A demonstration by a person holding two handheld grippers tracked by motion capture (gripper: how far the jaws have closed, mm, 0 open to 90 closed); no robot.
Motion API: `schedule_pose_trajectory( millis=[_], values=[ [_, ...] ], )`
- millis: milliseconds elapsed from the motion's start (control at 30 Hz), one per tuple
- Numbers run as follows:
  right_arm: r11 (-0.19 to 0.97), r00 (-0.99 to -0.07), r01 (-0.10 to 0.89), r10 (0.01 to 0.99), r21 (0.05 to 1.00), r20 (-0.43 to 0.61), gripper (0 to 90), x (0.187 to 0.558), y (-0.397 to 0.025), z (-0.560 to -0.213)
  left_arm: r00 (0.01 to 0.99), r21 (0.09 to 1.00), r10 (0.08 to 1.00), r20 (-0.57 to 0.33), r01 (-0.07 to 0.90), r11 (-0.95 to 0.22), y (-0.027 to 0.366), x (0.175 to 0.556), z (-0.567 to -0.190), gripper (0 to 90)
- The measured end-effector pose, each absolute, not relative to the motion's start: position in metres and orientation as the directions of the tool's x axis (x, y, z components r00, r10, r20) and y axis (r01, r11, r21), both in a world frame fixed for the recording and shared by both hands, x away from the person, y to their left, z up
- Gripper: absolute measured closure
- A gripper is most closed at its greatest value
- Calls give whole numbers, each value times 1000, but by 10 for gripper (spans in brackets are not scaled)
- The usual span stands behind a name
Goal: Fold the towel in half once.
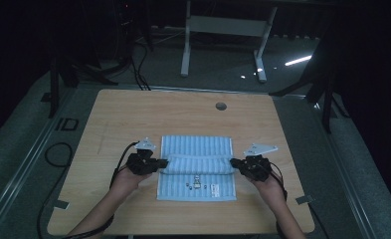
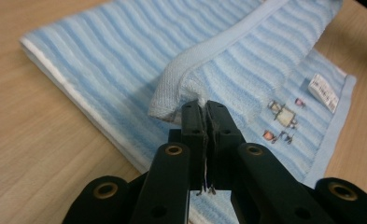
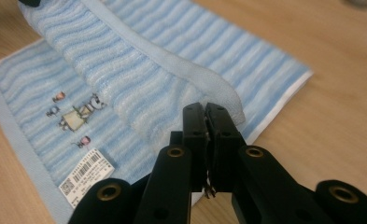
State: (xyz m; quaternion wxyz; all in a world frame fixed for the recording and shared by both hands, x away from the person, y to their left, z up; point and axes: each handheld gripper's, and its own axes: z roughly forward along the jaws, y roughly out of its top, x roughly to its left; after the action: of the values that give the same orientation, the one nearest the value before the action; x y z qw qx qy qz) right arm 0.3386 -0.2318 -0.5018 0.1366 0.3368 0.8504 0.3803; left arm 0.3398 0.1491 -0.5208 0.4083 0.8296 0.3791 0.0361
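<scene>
A light blue striped towel [image 1: 195, 149] lies flat in the middle of the wooden table [image 1: 133, 114], with a small embroidered figure [image 1: 196, 184] and a white barcode label [image 1: 214, 189] near its front edge. A fold of it is lifted across its width. My left gripper [image 1: 164, 163] is shut on the fold's left end [image 2: 172, 93], jaws pressed together with cloth between them. My right gripper [image 1: 234, 162] is shut on the fold's right end [image 3: 218, 100]. The embroidery [image 2: 281, 114] and label [image 3: 85, 175] show beside the jaws.
A round cable hole [image 1: 221, 106] sits near the table's far edge. Black cables [image 1: 58, 149] trail off the left side onto the floor. A white table frame [image 1: 223, 35] stands behind on the dark floor. Bare wood surrounds the towel.
</scene>
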Motion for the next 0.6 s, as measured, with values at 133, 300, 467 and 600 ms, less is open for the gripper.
schedule_pose_trajectory(
  millis=[133,300,467,600],
  values=[
    [497,-735,491,677,716,34,873,347,-228,-511,713,703,648,-268,605,-375,148,347,-525,862],
    [487,-735,458,678,744,9,873,348,-225,-493,721,748,643,-260,571,-338,152,347,-505,859],
    [487,-804,421,591,765,67,709,283,-239,-482,842,736,475,-254,487,-470,159,289,-499,591],
    [560,-798,466,600,684,52,582,250,-250,-506,831,671,488,-266,523,-526,165,263,-523,450]
  ],
)
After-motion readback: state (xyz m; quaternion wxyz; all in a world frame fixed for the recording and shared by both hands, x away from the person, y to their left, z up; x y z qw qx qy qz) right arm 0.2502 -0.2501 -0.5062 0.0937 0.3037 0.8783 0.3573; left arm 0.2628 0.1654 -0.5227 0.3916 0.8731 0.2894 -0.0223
